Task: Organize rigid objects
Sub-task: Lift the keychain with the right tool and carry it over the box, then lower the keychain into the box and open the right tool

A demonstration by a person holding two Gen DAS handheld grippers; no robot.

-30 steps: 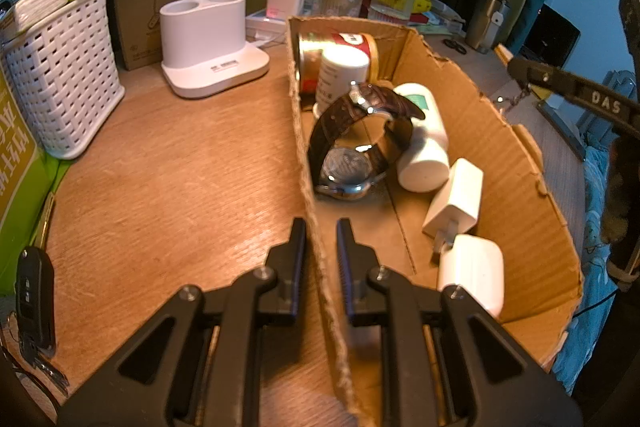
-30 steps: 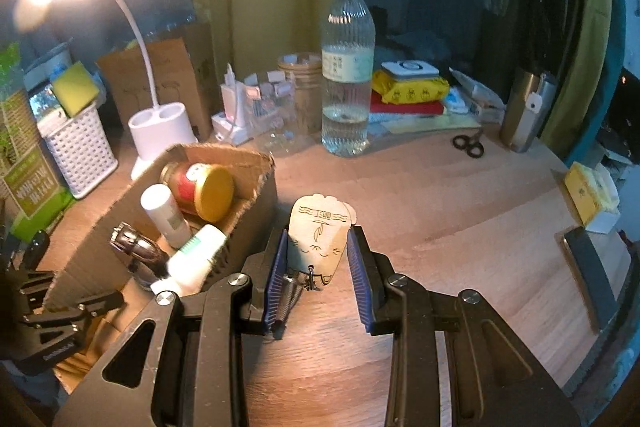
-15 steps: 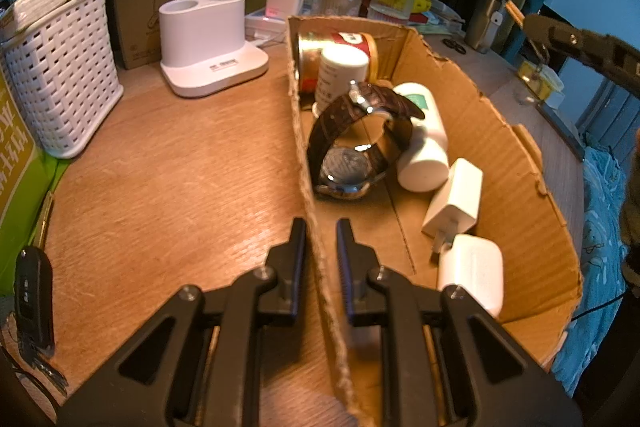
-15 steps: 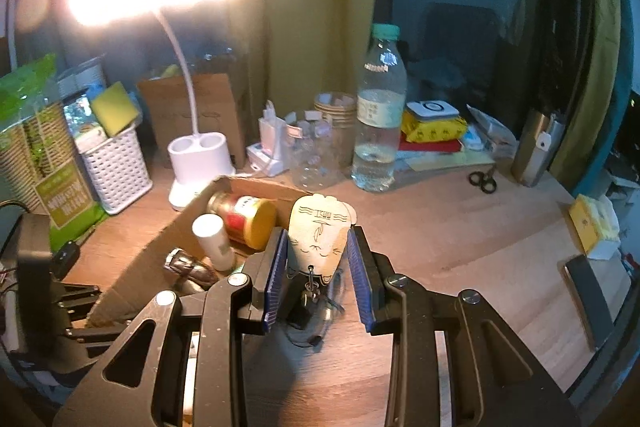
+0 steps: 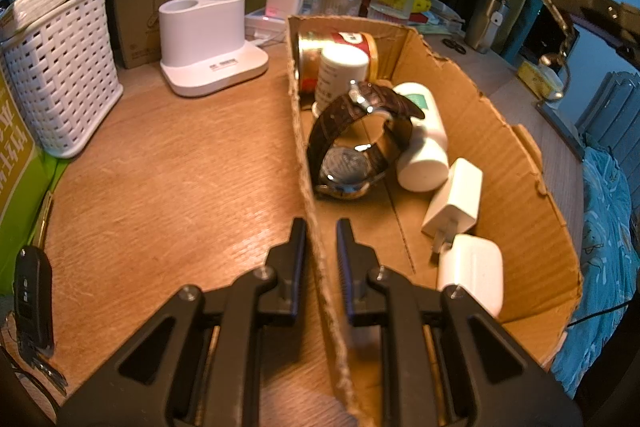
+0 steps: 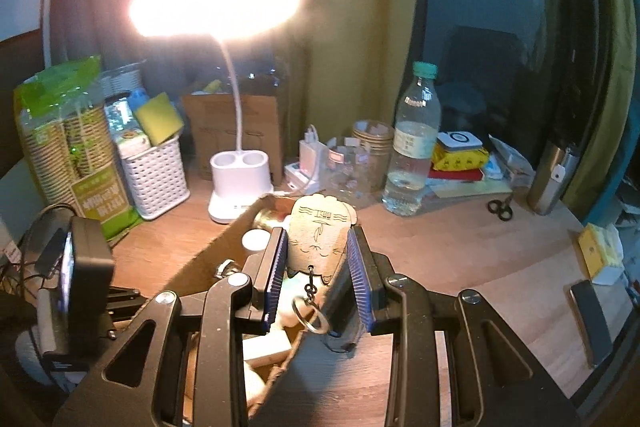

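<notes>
Here, in the left wrist view, the left gripper (image 5: 323, 237) is clamped on the left wall of the cardboard box (image 5: 532, 195), one finger outside and one inside; the box rests on the wooden table (image 5: 168, 179) and contains a wristwatch (image 5: 352, 147), a white bottle (image 5: 424, 143), a jar (image 5: 340, 51), a white charger (image 5: 454, 201) and a white earbud case (image 5: 474, 267). In the right wrist view, the right gripper (image 6: 318, 247) pinches a wooden keychain tag (image 6: 320, 239) between its pads, above the box's edge, its metal ring (image 6: 310, 313) dangling below.
</notes>
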